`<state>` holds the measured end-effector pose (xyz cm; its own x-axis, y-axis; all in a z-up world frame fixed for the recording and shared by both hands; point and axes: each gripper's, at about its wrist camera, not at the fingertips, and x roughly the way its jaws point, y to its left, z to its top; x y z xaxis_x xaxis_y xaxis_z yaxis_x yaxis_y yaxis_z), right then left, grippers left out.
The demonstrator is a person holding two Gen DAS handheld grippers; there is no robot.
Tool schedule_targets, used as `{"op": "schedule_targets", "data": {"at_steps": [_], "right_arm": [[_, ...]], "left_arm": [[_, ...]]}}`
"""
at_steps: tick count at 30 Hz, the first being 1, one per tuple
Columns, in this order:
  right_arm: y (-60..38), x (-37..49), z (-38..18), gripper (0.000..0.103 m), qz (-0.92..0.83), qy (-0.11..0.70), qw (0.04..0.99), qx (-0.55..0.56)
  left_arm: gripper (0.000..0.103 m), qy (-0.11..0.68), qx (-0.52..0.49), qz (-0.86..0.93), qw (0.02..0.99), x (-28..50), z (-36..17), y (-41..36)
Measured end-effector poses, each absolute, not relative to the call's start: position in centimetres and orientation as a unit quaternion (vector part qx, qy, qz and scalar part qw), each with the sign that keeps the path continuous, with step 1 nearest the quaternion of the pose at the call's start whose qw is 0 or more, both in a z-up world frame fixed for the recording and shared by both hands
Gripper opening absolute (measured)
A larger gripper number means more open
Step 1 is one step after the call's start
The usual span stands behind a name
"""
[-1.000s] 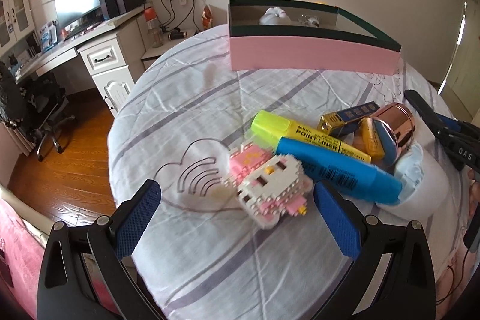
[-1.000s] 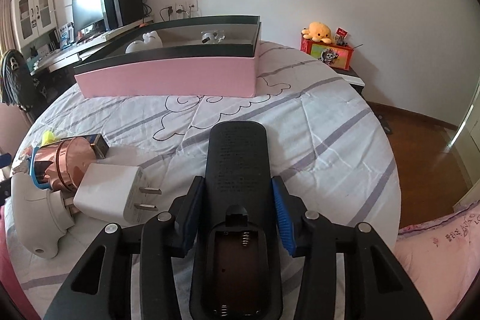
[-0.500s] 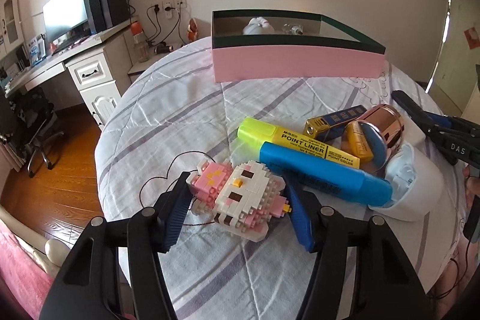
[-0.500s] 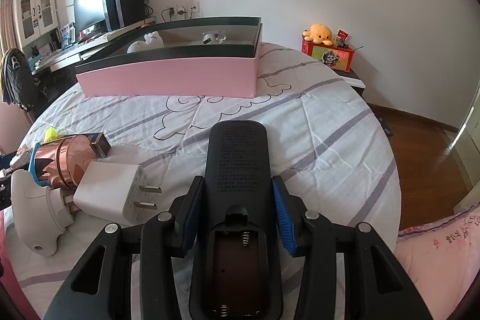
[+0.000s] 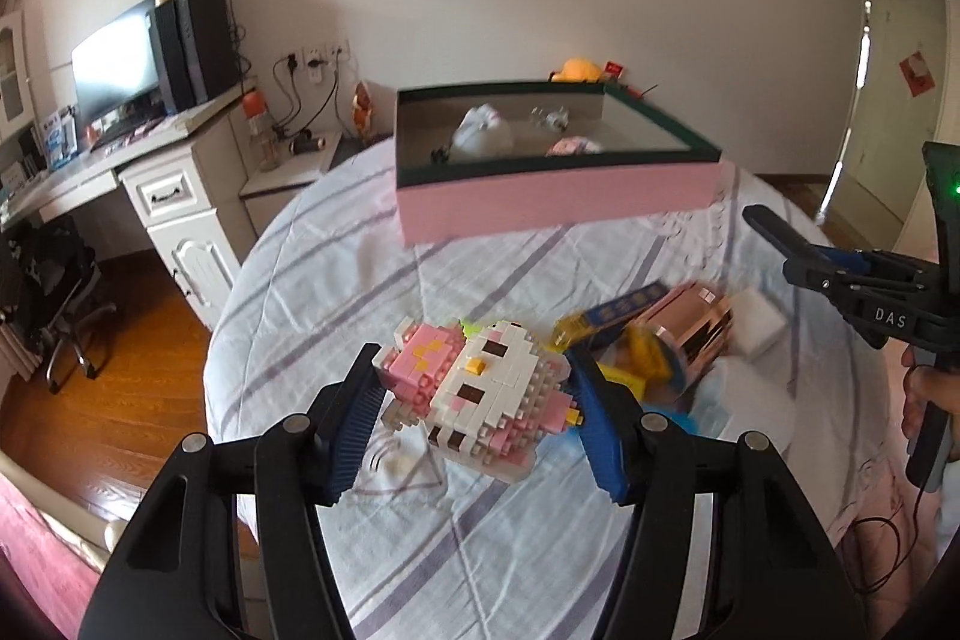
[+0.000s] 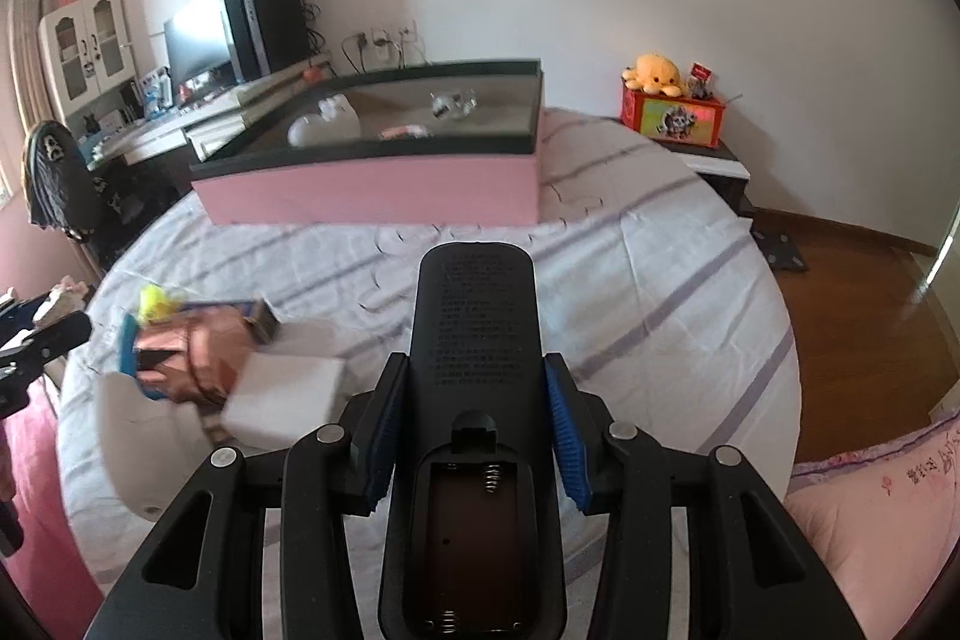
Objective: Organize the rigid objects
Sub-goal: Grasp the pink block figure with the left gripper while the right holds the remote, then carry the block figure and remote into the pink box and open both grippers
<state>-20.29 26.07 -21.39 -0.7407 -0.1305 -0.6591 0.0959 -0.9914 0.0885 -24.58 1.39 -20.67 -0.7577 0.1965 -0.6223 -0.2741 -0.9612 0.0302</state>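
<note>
So the round bed [image 5: 336, 280] with the striped white sheet takes up most of both views, and at its far side sits the big pink box [image 5: 558, 196] with a dark rim, a few small things already lying inside it. Off to the left there's a white desk [image 5: 174, 196] with a monitor.

In the right wrist view, the right claw [image 6: 474, 430] points forward toward the box, held level above the sheet, and its blue pads are clamped on both sides of a black remote [image 6: 474, 340]. The remote is back-side up, battery bay open with the springs showing.

The left claw [image 5: 474, 406] is angled down over the near part of the bed and squeezes a pink and white brick figure [image 5: 480, 388] between its pads, lifted clear of the sheet.

Just beside it on the bed is a blurry pile: a copper-coloured can [image 5: 696, 334], a white charger block [image 5: 756, 322], a blue box [image 5: 624, 307].
</note>
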Motion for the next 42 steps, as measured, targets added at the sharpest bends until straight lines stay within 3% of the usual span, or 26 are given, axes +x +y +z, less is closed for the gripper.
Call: {"op": "schedule_targets", "data": {"at_steps": [12,21,32,42], "right_arm": [[24.9,-20.8,-14.5,0.045,-0.95,-0.024,0.112,0.289],[23.8,-26.3,-10.7,0.045,-0.956,0.008,0.129,0.264],[24.9,-37.2,-13.5,0.045,-0.941,0.004,0.117,0.319],[23.7,-43.4,-18.7,0.045,-0.914,0.021,0.12,0.387]], "left_arm": [[0.061,0.076,-0.25,0.953,0.154,-26.9,-13.9,5.0],[0.061,0.097,-0.228,0.952,0.178,-33.8,-10.5,9.1],[0.061,0.099,-0.315,0.924,0.193,-47.1,-14.3,12.6],[0.061,0.131,-0.373,0.903,0.171,-52.4,-19.7,13.9]]}}
